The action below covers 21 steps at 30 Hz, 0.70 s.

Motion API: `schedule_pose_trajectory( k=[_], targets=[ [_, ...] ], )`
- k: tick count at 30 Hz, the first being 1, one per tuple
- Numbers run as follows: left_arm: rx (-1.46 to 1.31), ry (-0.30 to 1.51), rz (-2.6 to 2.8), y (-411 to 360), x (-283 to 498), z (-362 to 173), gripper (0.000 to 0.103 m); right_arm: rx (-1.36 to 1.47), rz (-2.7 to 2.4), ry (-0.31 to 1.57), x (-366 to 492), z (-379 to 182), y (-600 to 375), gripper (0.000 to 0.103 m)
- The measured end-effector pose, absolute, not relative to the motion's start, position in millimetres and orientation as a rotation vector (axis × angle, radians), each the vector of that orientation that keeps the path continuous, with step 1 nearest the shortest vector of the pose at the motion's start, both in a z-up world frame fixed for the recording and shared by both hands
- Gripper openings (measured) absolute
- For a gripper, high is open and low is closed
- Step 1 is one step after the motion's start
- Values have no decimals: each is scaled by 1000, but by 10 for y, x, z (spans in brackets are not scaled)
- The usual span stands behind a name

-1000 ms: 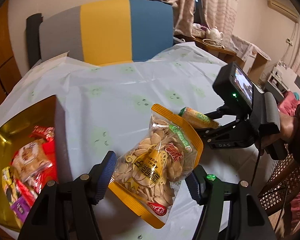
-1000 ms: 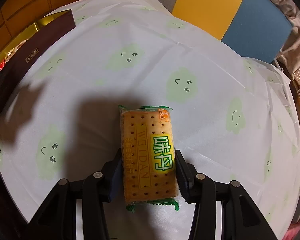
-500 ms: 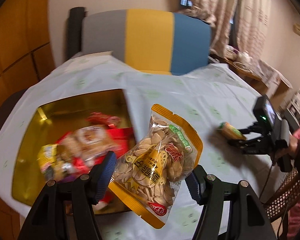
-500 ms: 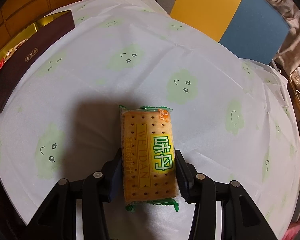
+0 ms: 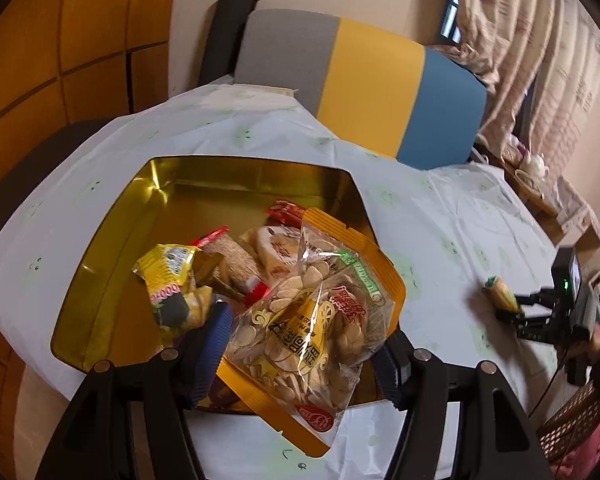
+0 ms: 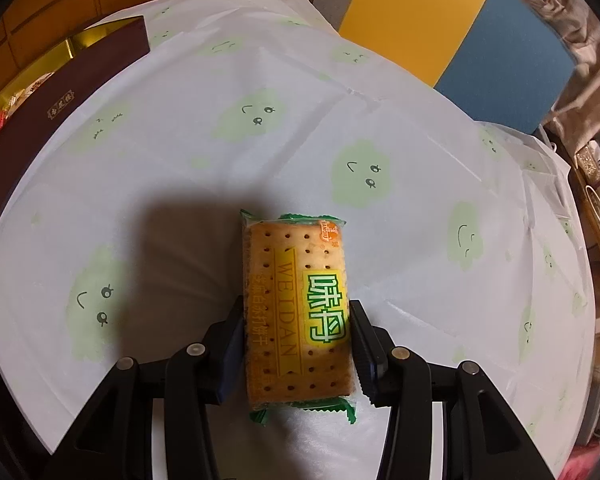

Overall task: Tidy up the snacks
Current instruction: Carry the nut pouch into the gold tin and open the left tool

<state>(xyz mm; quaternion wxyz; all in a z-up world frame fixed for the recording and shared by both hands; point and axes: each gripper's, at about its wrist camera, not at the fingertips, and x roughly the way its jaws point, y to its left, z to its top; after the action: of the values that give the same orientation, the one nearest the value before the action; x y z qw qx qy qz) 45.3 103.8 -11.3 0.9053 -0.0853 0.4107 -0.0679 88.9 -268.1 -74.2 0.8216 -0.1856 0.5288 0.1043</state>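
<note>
My left gripper is shut on a clear-and-orange bag of seeds and holds it above the near right part of a gold-lined box. The box holds several wrapped snacks. My right gripper is shut on a green-edged cracker pack just above the tablecloth. That gripper with its pack also shows at the right of the left wrist view.
The table carries a white cloth with green smiley blobs. The box's dark brown outer wall stands at the far left of the right wrist view. A grey, yellow and blue chair stands behind the table. A wicker seat is at the right.
My left gripper has carried the seed bag leftward from over the tablecloth to over the gold box. My right gripper and the cracker pack have barely moved.
</note>
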Motion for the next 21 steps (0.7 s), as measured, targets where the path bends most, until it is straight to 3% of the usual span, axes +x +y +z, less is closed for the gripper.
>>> schedule_pose_trajectory(
  k=[10, 21],
  targets=[
    [-285, 851, -114, 1312, 1215, 26, 66, -426, 220, 1122, 847, -730, -2566, 48],
    [-192, 1058, -8, 1229, 2033, -795, 70, -434, 215, 1123, 836, -697, -2503, 48]
  ],
)
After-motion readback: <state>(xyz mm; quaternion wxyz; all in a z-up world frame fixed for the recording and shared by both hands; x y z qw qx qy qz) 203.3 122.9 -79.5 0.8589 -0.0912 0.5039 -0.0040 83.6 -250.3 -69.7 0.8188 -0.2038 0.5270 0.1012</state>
